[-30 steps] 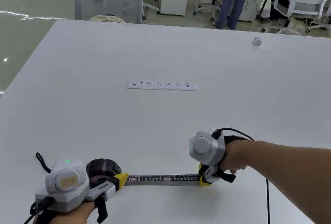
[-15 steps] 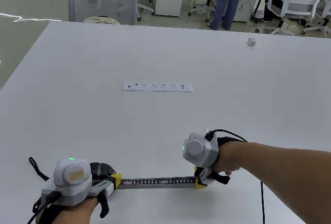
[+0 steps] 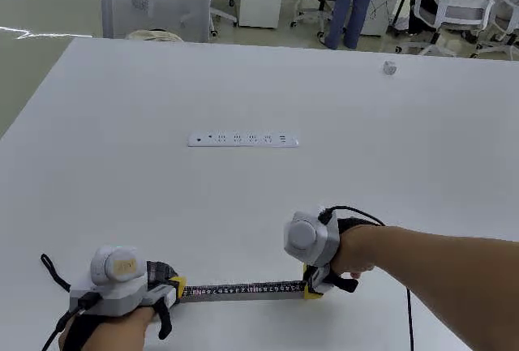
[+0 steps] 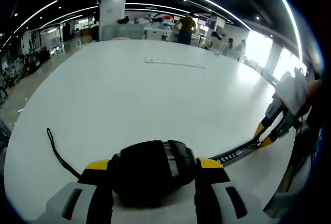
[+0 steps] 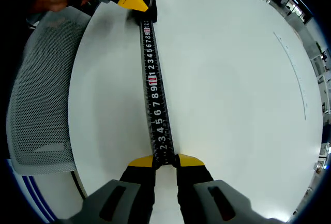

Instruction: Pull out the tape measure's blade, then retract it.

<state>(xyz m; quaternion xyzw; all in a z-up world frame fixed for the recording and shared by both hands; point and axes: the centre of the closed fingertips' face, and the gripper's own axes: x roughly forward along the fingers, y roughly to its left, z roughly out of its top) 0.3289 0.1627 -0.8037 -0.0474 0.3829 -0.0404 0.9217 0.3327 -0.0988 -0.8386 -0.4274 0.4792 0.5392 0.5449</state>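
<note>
The left gripper [image 3: 173,288] clamps the black tape measure case [image 4: 154,175] — out from that case the blade [image 5: 153,94] runs to the right gripper [image 5: 165,160], pinching its tip.

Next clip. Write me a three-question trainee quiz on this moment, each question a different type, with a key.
1. True or false: the left gripper is clamped on the black tape measure case.
2. What holds the tip of the blade? A) the right gripper B) a bare hand C) nothing
3. Fill in: the power strip lying farther out on the table is coloured ____.
Key: 1 true; 2 A; 3 white.
</note>
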